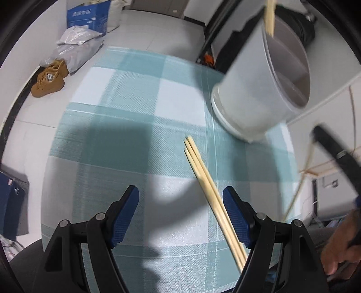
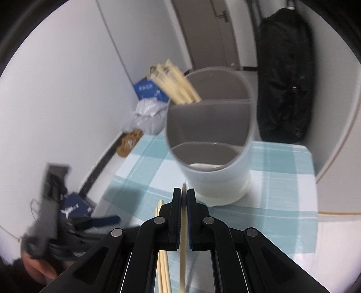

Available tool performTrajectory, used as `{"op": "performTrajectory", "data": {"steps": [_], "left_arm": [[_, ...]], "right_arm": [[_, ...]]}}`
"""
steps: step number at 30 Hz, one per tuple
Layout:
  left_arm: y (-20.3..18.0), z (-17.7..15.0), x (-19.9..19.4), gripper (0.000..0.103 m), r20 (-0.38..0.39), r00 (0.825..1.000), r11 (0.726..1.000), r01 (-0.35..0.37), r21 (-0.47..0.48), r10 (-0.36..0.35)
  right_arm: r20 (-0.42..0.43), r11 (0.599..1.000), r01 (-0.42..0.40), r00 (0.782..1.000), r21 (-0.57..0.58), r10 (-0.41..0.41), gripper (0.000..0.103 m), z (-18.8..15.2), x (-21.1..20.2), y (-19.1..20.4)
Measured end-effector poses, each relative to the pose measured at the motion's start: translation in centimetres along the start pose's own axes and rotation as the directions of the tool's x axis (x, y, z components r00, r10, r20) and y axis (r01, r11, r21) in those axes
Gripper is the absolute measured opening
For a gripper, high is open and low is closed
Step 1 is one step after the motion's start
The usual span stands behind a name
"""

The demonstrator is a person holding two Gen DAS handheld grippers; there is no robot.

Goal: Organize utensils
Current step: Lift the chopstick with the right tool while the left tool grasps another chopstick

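A grey utensil holder (image 2: 208, 144) with inner dividers stands on the blue-and-white checked cloth (image 2: 279, 198); several wooden chopsticks (image 2: 176, 83) stick out of its far compartment. It also shows in the left wrist view (image 1: 264, 88), upper right. My right gripper (image 2: 184, 191) is shut on a single chopstick (image 2: 183, 236), just in front of the holder's base. My left gripper (image 1: 180, 193) is open and empty above the cloth (image 1: 126, 126). Loose chopsticks (image 1: 209, 191) lie on the cloth by its right finger, and also show in the right wrist view (image 2: 163, 266).
The table's left edge drops to a white floor with brown shoes (image 1: 48, 78), grey bags (image 1: 74, 45) and a blue box (image 1: 89, 14). A black bag (image 2: 284, 74) hangs behind the table. The other hand-held gripper (image 2: 49, 216) shows blurred at left.
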State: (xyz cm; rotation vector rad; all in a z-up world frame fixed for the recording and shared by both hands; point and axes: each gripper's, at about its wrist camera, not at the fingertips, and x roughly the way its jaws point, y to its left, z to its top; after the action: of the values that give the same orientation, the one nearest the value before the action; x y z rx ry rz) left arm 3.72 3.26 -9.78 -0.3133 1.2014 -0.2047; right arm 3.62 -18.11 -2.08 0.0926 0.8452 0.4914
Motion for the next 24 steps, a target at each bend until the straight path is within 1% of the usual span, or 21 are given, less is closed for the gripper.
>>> {"op": "performTrajectory", "data": {"steps": [3, 5, 8, 10, 11, 13, 16, 17, 19, 20, 21, 23, 24], "left_arm": [[-0.8, -0.4, 0.6, 0.073, -0.006, 0.998, 0.998, -0.057, 0.031, 0.057], [-1.3, -0.6, 0.6, 0.073, 0.004, 0.995, 0.994, -0.096, 0.058, 0.096], [-1.7, -1.0, 0.7, 0.073, 0.009, 0.990, 0.986, -0.141, 0.086, 0.141], [-2.0, -1.1, 0.8, 0.073, 0.008, 0.983, 0.978, -0.183, 0.104, 0.183], [-2.3, -1.3, 0.8, 0.073, 0.016, 0.977, 0.969, -0.214, 0.124, 0.214], [-2.2, -1.6, 0.7, 0.073, 0.020, 0.973, 0.966, -0.229, 0.118, 0.228], [-1.8, -1.3, 0.7, 0.073, 0.001, 0.975, 0.971, -0.223, 0.089, 0.224], [-2.0, -1.3, 0.8, 0.073, -0.004, 0.969, 0.966, -0.244, 0.084, 0.245], [-2.7, -1.2, 1.5, 0.074, -0.013, 0.954, 0.947, -0.296, 0.124, 0.300], [-3.0, -1.2, 1.4, 0.074, -0.001, 0.951, 0.942, -0.307, 0.135, 0.310], [-3.1, -1.2, 1.5, 0.074, -0.007, 0.948, 0.939, -0.315, 0.136, 0.319], [-2.7, -0.8, 1.6, 0.073, -0.034, 0.949, 0.946, -0.308, 0.104, 0.313], [-2.5, -0.7, 1.6, 0.073, -0.044, 0.952, 0.951, -0.297, 0.085, 0.302]], "right_arm": [[0.060, 0.999, -0.010, 0.998, 0.052, 0.007, 0.004, -0.2, -1.1, -1.0], [0.093, 0.996, -0.025, 0.995, 0.082, 0.018, 0.004, -0.4, -1.9, -1.6], [0.117, 0.995, -0.023, 0.993, 0.094, 0.012, 0.004, -0.6, -3.1, -2.4], [0.131, 0.996, -0.021, 0.991, 0.091, 0.009, 0.004, -0.7, -4.2, -2.6], [0.142, 0.996, -0.018, 0.990, 0.089, 0.005, 0.004, -0.8, -4.6, -2.8], [0.160, 0.995, -0.019, 0.987, 0.094, 0.004, 0.004, -0.8, -5.4, -3.2], [0.172, 0.993, -0.028, 0.985, 0.116, 0.008, 0.004, -1.0, -6.2, -4.0], [0.173, 0.992, -0.032, 0.985, 0.122, 0.011, 0.004, -1.0, -6.4, -4.2], [0.181, 0.991, -0.043, 0.983, 0.129, 0.019, 0.004, -1.0, -6.7, -4.6], [0.186, 0.990, -0.049, 0.982, 0.131, 0.024, 0.004, -0.9, -6.9, -4.7], [0.191, 0.990, -0.055, 0.981, 0.132, 0.029, 0.004, -0.9, -7.2, -4.7], [0.202, 0.989, -0.066, 0.979, 0.132, 0.038, 0.004, -0.8, -7.6, -4.8], [0.210, 0.989, -0.070, 0.977, 0.132, 0.041, 0.004, -0.8, -7.8, -4.8]]}}
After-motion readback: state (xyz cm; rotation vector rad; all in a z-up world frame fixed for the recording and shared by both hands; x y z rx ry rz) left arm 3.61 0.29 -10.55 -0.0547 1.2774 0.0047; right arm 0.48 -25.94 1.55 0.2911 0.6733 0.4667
